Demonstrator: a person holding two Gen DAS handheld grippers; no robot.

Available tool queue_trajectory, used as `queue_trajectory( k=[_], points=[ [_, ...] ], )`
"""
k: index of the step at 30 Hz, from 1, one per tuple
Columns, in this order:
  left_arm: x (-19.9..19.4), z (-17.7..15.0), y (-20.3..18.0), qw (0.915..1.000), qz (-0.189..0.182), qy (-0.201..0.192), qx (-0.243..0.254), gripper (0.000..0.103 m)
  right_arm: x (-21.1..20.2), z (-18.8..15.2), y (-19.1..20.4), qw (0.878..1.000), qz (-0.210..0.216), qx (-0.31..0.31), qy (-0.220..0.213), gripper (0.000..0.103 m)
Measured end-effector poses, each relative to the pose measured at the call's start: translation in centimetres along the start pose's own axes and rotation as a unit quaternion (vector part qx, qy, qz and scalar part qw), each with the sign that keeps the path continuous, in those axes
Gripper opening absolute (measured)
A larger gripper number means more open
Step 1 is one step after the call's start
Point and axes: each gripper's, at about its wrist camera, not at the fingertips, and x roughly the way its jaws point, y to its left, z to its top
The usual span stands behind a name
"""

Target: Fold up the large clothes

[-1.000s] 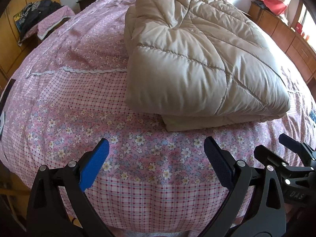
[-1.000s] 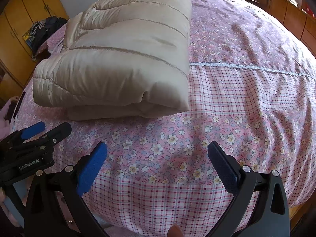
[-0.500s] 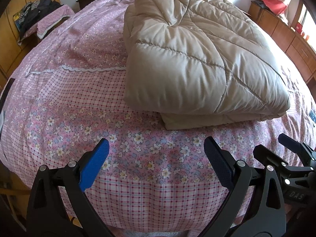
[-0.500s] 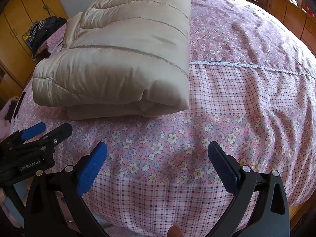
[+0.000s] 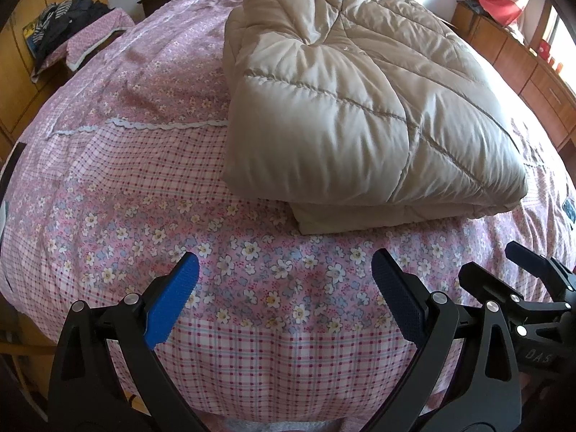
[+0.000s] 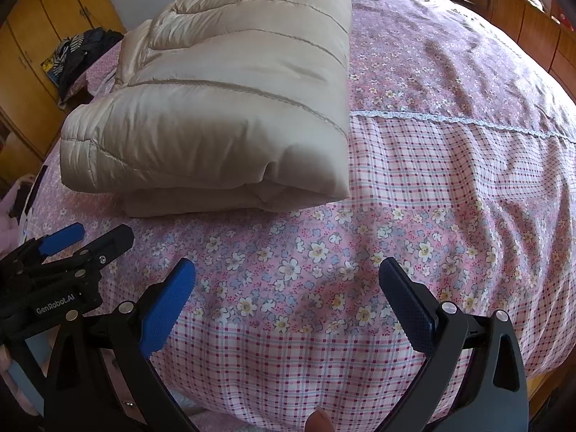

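A beige quilted comforter (image 5: 360,100) lies folded into a thick rectangular stack on the pink floral bedspread (image 5: 126,165); the same comforter (image 6: 230,108) fills the upper left of the right wrist view. My left gripper (image 5: 284,288) stands open over the foot of the bed, short of the comforter's near edge, with nothing between its blue pads. My right gripper (image 6: 288,291) is open too, empty, beside the left one. Each gripper shows at the edge of the other's view: the right gripper (image 5: 522,288) and the left gripper (image 6: 72,248).
Wooden wardrobes (image 6: 32,36) stand at the left with a pile of dark clothes (image 5: 68,21) on a covered stand. A wooden dresser (image 5: 532,64) runs along the right wall. The bedspread (image 6: 468,108) is bare to the right of the comforter.
Both views have shifted only slightly; the comforter sits a touch lower and closer in the left wrist view. Both grippers stay open and empty.
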Motion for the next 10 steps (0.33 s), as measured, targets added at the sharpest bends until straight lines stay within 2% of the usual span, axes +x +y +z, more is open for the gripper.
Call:
queue_trajectory(
  k=[7,10],
  points=[
    [0.3,-0.8,0.2,0.9995,-0.021,0.018,0.014,0.096,0.4,-0.1,-0.4,1.0,-0.005,-0.01,0.014,0.097],
    [-0.5,-2.0,2.0,0.9993,-0.023,0.025,0.017,0.096,-0.1,-0.4,-1.3,1.0,-0.009,-0.021,0.012,0.097]
  ],
)
